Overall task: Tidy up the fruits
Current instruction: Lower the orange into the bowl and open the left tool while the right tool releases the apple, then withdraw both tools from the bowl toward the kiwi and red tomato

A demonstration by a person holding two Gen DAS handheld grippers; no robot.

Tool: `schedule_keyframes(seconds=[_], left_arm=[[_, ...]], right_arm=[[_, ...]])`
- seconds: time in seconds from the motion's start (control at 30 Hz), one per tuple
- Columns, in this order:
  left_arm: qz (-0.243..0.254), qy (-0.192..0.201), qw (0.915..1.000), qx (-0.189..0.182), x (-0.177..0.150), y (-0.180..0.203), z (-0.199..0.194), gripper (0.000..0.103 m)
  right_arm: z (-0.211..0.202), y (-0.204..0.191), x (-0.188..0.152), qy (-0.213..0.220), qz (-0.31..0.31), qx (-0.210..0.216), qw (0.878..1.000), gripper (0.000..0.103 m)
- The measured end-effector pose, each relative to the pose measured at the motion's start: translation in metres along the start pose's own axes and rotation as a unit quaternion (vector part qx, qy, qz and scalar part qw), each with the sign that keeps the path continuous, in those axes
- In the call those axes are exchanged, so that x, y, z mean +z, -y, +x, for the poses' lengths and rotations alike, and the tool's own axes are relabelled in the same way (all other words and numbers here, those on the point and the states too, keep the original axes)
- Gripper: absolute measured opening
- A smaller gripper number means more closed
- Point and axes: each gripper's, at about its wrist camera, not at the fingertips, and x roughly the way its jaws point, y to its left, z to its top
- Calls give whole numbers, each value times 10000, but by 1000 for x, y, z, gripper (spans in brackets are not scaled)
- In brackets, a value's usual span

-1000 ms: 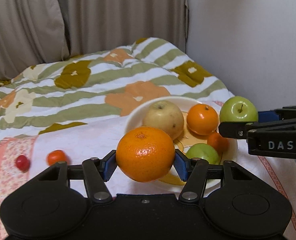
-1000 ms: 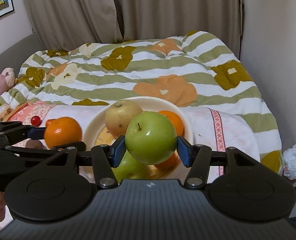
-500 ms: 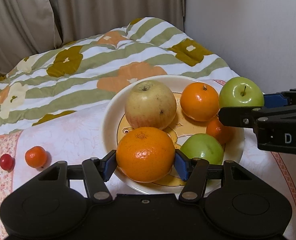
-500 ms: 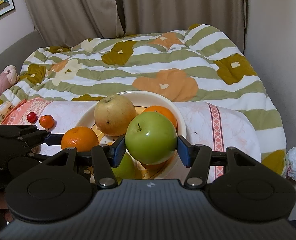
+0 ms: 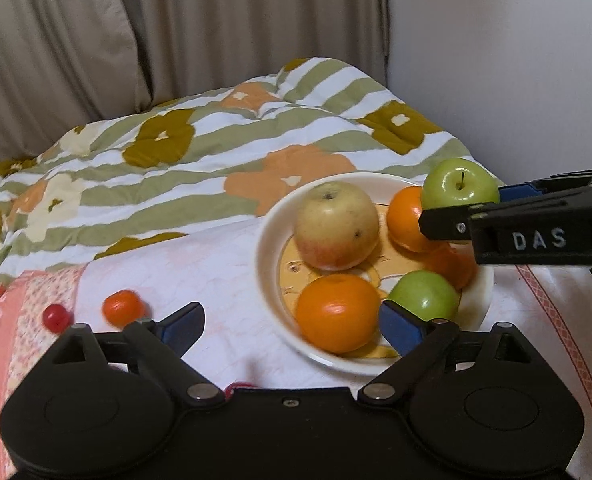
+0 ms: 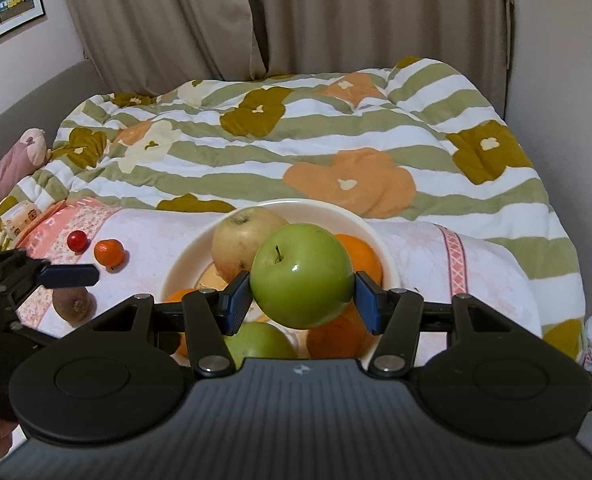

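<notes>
Big flowery quilt [image 6: 336, 152] covers the bed, and a cream plate [image 5: 270, 236] of fruit sits on the near cloth. The left gripper [image 5: 292, 326] has its jaws opening, the orange [image 5: 338, 312] lying loose on the plate. The right gripper [image 6: 302, 294] is clamped on a green apple [image 6: 302, 276] above the plate.

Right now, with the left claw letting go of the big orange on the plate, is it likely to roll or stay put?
The orange is round, so it could roll, and it looks blurred, perhaps still settling. The plate has a raised rim and the green apple sits beside it, so it probably stays in. The left claw is opening.
</notes>
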Motion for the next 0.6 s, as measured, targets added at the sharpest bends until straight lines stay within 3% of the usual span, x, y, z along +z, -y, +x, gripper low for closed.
schedule_keyframes(seconds=[0.5, 0.6], left_arm=[[-410, -60, 9981, 457, -20, -30, -14, 97], [-469, -39, 9974, 545, -23, -32, -15, 97]], right_arm=[[28, -18, -4, -35, -314, 79, 9995, 70], [27, -19, -9, 64, -301, 89, 9995, 76]])
